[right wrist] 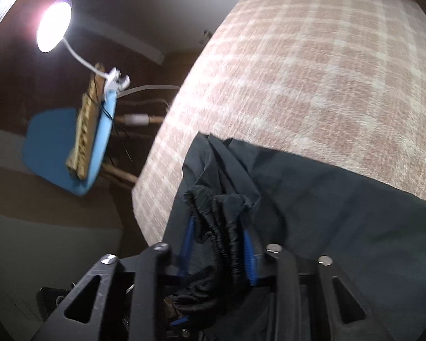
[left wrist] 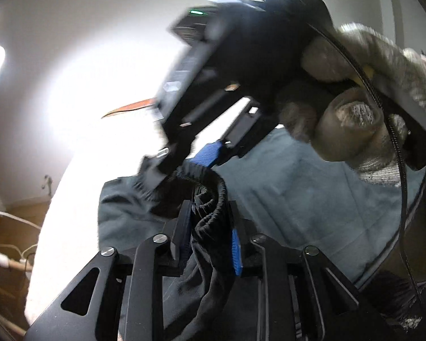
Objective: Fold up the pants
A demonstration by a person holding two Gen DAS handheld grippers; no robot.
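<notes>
Dark grey-blue pants (left wrist: 284, 199) lie on a plaid-covered surface (right wrist: 312, 79); they also show in the right wrist view (right wrist: 340, 213). My left gripper (left wrist: 208, 227) is shut on the black elastic waistband (left wrist: 213, 196). My right gripper (right wrist: 218, 241) is shut on a bunched part of the same waistband (right wrist: 221, 218). In the left wrist view the right gripper (left wrist: 184, 164) comes down from above, held by a gloved hand (left wrist: 363, 108), its fingers right next to my left gripper on the waistband. Both hold the band lifted a little off the surface.
A blue chair (right wrist: 59, 147) with a wooden piece on it stands left of the covered surface. A bright clip lamp (right wrist: 54, 27) shines above it. The surface's left edge (right wrist: 156, 147) drops off close to the pants. Cables hang at the left.
</notes>
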